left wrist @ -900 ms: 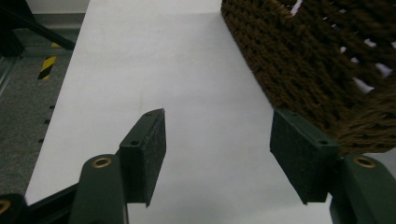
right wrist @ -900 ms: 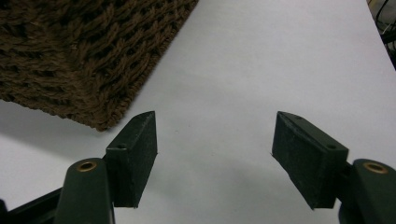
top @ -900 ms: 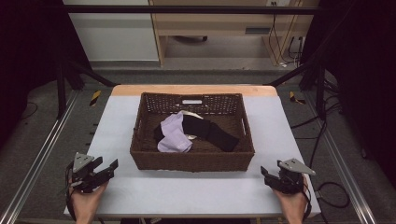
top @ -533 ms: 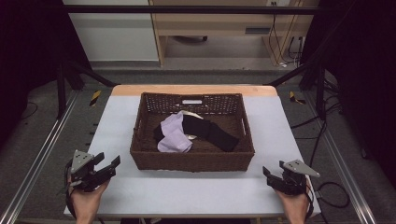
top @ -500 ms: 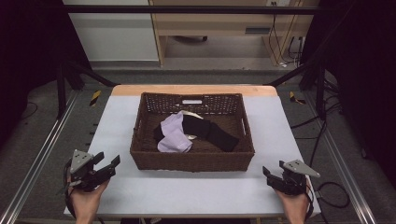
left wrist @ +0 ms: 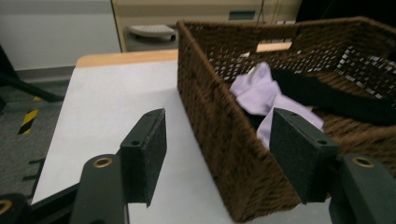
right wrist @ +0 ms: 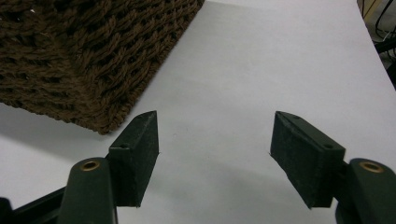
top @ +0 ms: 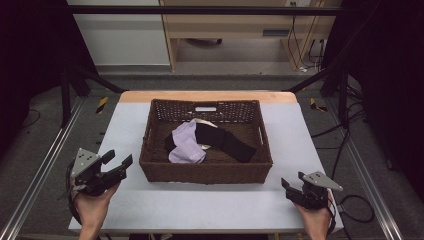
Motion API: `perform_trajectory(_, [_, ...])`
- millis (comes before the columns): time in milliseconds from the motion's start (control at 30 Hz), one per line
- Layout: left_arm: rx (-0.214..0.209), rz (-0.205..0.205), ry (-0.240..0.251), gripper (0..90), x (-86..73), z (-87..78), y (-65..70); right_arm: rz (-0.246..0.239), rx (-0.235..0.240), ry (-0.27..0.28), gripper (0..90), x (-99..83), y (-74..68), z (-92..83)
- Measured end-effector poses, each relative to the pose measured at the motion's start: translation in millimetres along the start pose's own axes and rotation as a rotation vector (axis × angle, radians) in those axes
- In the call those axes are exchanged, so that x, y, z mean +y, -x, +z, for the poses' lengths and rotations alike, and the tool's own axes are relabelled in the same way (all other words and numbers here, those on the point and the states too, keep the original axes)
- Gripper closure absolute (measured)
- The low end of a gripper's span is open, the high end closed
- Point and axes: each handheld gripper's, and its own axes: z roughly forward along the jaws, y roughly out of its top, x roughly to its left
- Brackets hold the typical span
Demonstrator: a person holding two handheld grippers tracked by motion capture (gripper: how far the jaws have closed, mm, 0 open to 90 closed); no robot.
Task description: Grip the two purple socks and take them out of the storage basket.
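A brown wicker basket (top: 205, 172) stands in the middle of the white table (top: 125, 130). Inside it lie a lilac cloth (top: 186, 145) and a black cloth (top: 227, 141) that crosses it. In the left gripper view the lilac cloth (left wrist: 261, 91) shows over the basket's near wall (left wrist: 219, 126). My left gripper (top: 117, 162) is raised at the table's front left, open and empty, aimed at the basket's left corner. My right gripper (top: 292, 187) rests low at the front right, open and empty, with the basket's corner (right wrist: 88, 88) just ahead of it.
A wooden strip (top: 200, 96) edges the table's far side. Metal rails (top: 45, 165) run along both sides of the table. Cables (top: 350, 200) lie on the floor at the right. A wooden bench (top: 240, 25) stands beyond the table.
My left gripper has lifted slightly and turned toward the basket. The right gripper has barely moved. The cloths lie as before.
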Motion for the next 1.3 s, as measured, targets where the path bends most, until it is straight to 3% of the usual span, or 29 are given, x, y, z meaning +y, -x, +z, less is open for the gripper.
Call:
perform_trajectory(233, [-0.027,0.019,0.032,37.4,30.1,7.4,13.6,-0.007,0.001,0.004,33.1,1.0,-0.6,0.4])
perform_trajectory(433, [-0.044,0.066,0.04,39.8,54.2,18.9,30.3,-0.007,-0.012,0.009,34.8,1.9,-0.9,-0.8])
perform_trajectory(667, [-0.071,0.089,0.036,42.7,76.5,33.4,46.6,-0.001,-0.008,0.012,36.8,1.5,1.5,-0.7])
perform_trajectory(933, [-0.079,0.115,0.026,46.2,90.4,52.5,58.9,-0.007,-0.013,0.012,37.1,1.6,1.6,-0.1])
perform_trajectory(1300, [-0.045,0.164,0.008,47.5,104.6,92.3,71.4,-0.009,-0.003,0.008,38.1,1.3,1.1,0.4])
